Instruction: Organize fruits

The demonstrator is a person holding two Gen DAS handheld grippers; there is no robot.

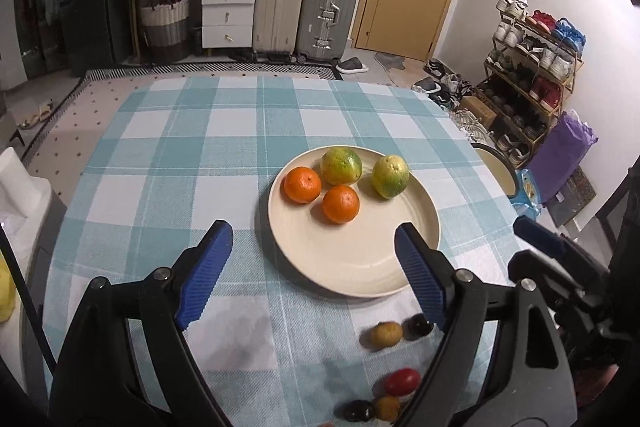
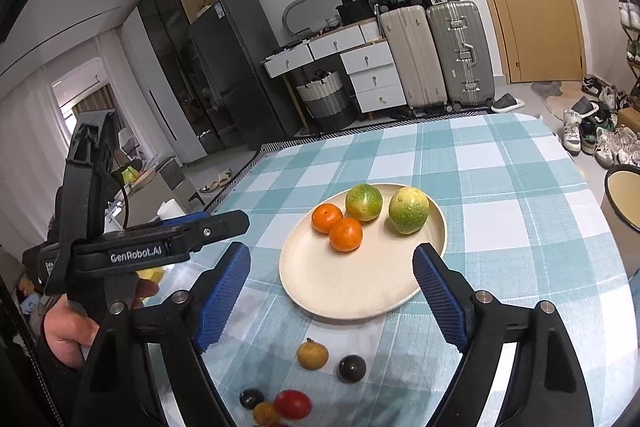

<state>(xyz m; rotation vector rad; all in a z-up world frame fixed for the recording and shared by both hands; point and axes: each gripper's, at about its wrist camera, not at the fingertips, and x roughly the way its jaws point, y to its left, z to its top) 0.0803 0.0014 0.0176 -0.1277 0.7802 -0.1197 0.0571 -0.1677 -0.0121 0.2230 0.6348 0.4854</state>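
Observation:
A cream plate (image 1: 352, 267) (image 2: 360, 291) lies on the checked tablecloth and holds two oranges (image 1: 303, 184) (image 2: 346, 234) and two green-yellow citrus fruits (image 1: 391, 175) (image 2: 408, 210). Several small fruits lie on the cloth in front of the plate: a yellowish one (image 1: 385, 334) (image 2: 312, 355), a dark one (image 1: 418, 326) (image 2: 351, 368), a red one (image 1: 402, 381) (image 2: 292, 403) and others beside it. My left gripper (image 1: 312, 231) (image 2: 224, 221) is open above the plate's near-left edge, holding nothing. My right gripper (image 2: 332, 253) (image 1: 536, 231) is open above the plate's near rim, also with nothing in it.
A cream, dark-rimmed pot (image 2: 624, 199) (image 1: 496, 171) stands past the table's right edge. A person's hand (image 2: 68, 331) holds the left gripper. Suitcases (image 1: 304, 11), drawers and a shoe rack (image 1: 532, 75) stand on the floor beyond the table.

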